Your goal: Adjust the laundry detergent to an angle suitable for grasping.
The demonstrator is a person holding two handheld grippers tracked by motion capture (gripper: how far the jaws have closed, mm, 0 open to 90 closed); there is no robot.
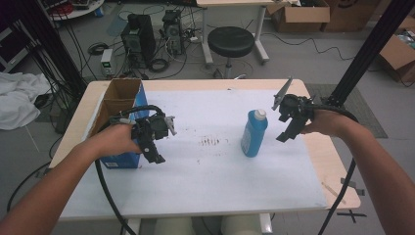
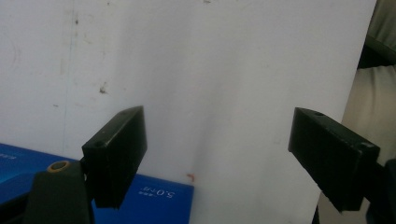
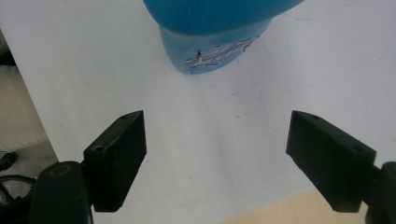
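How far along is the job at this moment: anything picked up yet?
Nothing looks done: the blue bottle stands upright on the white table, untouched. The right hand-held gripper hovers open beside it; the left hand-held gripper is open by the open box. Grasping the bottle and any placing remain.

High view faces forward-down; gripper views (close) share the table.
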